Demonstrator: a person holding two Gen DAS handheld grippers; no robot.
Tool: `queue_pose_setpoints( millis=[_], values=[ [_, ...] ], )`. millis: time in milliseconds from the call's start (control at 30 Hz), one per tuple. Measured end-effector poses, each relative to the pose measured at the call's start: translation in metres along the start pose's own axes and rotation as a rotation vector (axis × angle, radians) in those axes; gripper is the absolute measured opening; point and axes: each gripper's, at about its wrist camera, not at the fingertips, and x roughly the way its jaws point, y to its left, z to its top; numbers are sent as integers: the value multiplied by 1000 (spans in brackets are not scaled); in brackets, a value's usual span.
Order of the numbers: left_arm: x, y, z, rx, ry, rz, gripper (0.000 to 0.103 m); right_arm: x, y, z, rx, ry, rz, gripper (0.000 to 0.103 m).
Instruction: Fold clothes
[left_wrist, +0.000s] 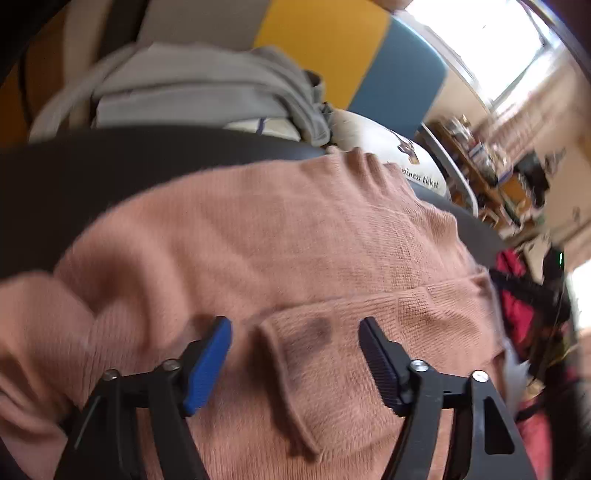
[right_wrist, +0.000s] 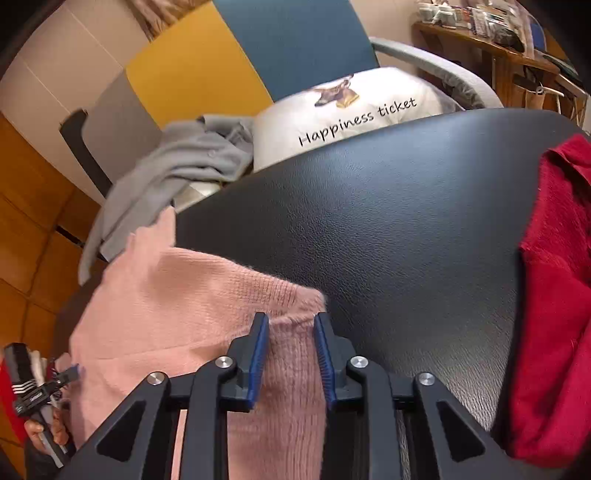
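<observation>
A pink knitted sweater (left_wrist: 258, 240) lies spread over a black leather-look tabletop (left_wrist: 74, 177). My left gripper (left_wrist: 293, 323) hovers open just above it. The folded-in sleeve cuff (left_wrist: 291, 354) sits between its wide-apart fingers without being pinched. In the right wrist view the pink sweater (right_wrist: 177, 302) reaches in from the left, and my right gripper (right_wrist: 290, 317) is shut on a thick bunch of its corner at the edge. The left gripper (right_wrist: 72, 371), held in a person's hand (right_wrist: 44, 432), shows at the lower left of that view.
A red garment (right_wrist: 554, 295) lies on the right part of the tabletop (right_wrist: 406, 221). Behind the table, a blue chair (right_wrist: 295, 37) holds a grey garment (right_wrist: 173, 166) and a white "Happiness ticket" cushion (right_wrist: 351, 110). A cluttered wooden shelf (right_wrist: 498, 44) stands at the far right.
</observation>
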Motion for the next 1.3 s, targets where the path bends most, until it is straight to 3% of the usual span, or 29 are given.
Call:
queue_pose_setpoints(
  millis=[67,100,233,367,467,533,567,633,833,933,967,1033,1167,1300],
  values=[
    [8,-9,4,39,-5,25,35,12,5,5,-12,38,-29,28],
    [13,-14,5,63,3,49,5,15,7,6,-22,48,-37,29],
    [5,-29,3,121,-48,88,5,13,24,2,-118,45,-76,8],
    [-32,-26,14,67,-166,24,5,-11,31,3,-146,-39,-83,2],
    [-52,-27,28,80,-219,33,5,-26,28,10,-116,-107,-94,0],
    [-49,-25,36,90,-201,58,5,-29,23,13,-91,-132,-104,4],
    [-42,-22,38,89,-176,76,5,-27,19,12,-69,-120,-46,4],
    [-29,-19,37,83,-128,106,5,-20,10,11,-11,-74,10,26],
    [-13,-9,25,57,-83,91,5,-1,-10,-2,50,31,6,27],
    [-19,-6,25,41,-96,81,5,15,-11,-7,81,95,119,29],
    [-21,-6,25,35,-102,78,5,18,-8,-8,65,97,98,29],
    [-29,-8,29,25,-129,66,5,19,0,-9,19,70,30,13],
    [-42,-10,40,21,-171,88,5,-15,16,-7,-45,-95,1,11],
    [-6,5,48,-31,-39,151,5,0,14,-8,-52,-89,-115,11]
  ],
)
